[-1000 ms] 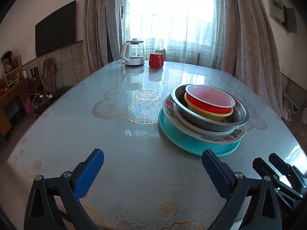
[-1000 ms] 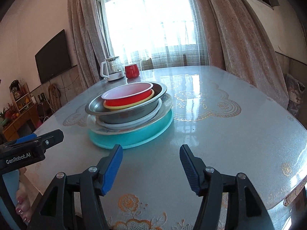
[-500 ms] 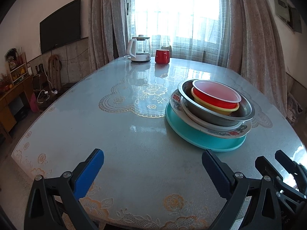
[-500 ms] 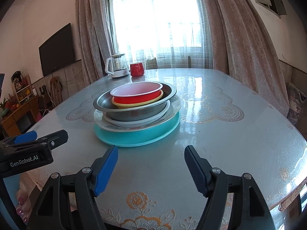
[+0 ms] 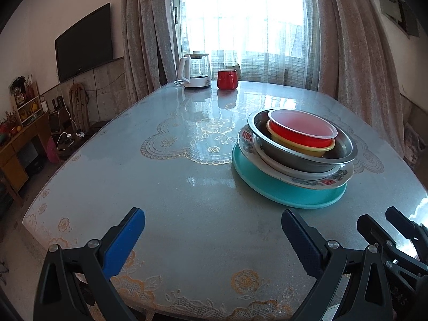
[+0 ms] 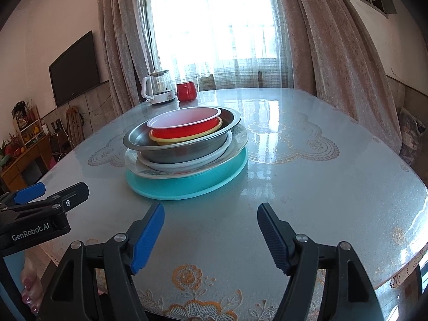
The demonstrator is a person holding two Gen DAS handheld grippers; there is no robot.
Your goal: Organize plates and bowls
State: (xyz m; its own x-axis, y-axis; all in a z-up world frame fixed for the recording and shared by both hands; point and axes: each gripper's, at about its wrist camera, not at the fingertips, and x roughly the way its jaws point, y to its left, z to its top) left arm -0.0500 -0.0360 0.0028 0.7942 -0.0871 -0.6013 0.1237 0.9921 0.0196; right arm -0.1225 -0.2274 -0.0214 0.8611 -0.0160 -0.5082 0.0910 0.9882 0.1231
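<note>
One stack of dishes stands on the table: a teal plate (image 5: 289, 195) (image 6: 187, 187) at the bottom, a patterned white plate (image 5: 315, 180) (image 6: 238, 136), a white dish (image 6: 187, 163), a steel bowl (image 5: 294, 157) (image 6: 184, 149), a yellow bowl (image 5: 302, 148) (image 6: 174, 141) and a red bowl (image 5: 302, 133) (image 6: 184, 129) on top. My left gripper (image 5: 212, 228) is open and empty, near the table's front edge, left of the stack. My right gripper (image 6: 211, 222) is open and empty, in front of the stack.
A glass kettle (image 5: 195, 71) (image 6: 159, 88) and a red mug (image 5: 227, 79) (image 6: 186, 91) stand at the table's far end by the window. The table edge (image 5: 80, 243) runs close under both grippers. A TV and shelves are at the left.
Both grippers have drawn back and risen away from the stack, which looks smaller and farther now. The jaws stay open. The dishes have not moved.
</note>
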